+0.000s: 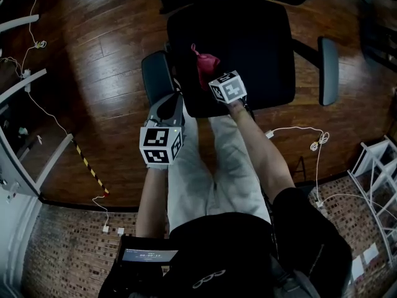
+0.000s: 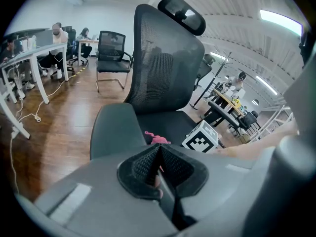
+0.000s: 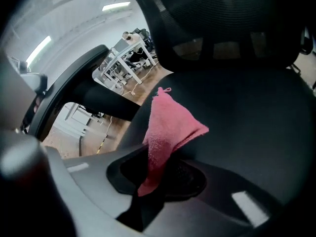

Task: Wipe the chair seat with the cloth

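The black office chair seat (image 1: 248,48) lies ahead of me in the head view. A pink cloth (image 1: 205,66) hangs over the seat's left front part, and my right gripper (image 1: 209,78) is shut on it. In the right gripper view the cloth (image 3: 170,127) rises out of the closed jaws of the right gripper (image 3: 160,169) above the seat (image 3: 247,122). My left gripper (image 1: 175,102) is shut with nothing held, just off the seat's front left corner by the left armrest (image 1: 155,73). In the left gripper view my left gripper (image 2: 159,154) points at the seat (image 2: 168,125) and the cloth (image 2: 157,138).
The chair's mesh back (image 2: 165,68) stands behind the seat, the right armrest (image 1: 328,70) to the right. White cables (image 1: 298,131) lie on the wooden floor, and a white rack (image 1: 378,166) stands at the right. Another chair (image 2: 111,53) and desks with people (image 2: 29,53) are farther off.
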The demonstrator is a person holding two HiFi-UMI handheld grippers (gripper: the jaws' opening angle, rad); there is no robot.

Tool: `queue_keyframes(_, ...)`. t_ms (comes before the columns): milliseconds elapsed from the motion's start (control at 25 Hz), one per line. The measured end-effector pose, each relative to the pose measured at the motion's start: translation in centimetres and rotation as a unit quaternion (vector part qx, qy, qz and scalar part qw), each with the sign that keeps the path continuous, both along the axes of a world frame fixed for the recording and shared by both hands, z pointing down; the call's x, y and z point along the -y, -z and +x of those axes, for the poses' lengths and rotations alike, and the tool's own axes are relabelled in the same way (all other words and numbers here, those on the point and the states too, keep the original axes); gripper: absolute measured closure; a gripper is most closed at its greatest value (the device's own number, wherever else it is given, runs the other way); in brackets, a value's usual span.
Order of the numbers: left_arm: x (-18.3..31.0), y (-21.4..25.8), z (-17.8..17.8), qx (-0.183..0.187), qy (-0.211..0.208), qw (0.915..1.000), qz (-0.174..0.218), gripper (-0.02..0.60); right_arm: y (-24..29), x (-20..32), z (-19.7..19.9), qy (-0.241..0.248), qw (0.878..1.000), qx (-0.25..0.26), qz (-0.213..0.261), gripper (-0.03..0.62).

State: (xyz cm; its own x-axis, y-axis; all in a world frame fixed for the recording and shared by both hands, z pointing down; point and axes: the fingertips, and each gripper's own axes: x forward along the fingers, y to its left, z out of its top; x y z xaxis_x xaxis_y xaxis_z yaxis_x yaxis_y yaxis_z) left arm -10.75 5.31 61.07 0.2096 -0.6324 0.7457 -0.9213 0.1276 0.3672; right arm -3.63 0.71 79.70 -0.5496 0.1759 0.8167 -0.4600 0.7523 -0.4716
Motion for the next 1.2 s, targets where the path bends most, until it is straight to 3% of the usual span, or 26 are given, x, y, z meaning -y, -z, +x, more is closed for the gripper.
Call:
queue_keyframes(440,-0.1,-0.1,-0.1,0.008,0.003,0.9999,-0.007,0.588,-1.6,7.3,12.3,-0.060,0.993,-0.094,0.045,0.525)
queue_keyframes(800,0.1,-0.3,-0.2,0.014,0.006,0.9998,-0.009,0.588,-0.8,13.1,21.8,-0.106,0.980,-0.145,0.086,0.523)
queue_keyframes(1200,0.0,-0.3,-0.2,0.016,0.008,0.9998,-0.009,0.588,0.8,16.4,28.4,-0.143,0.959,-0.205,0.132,0.523)
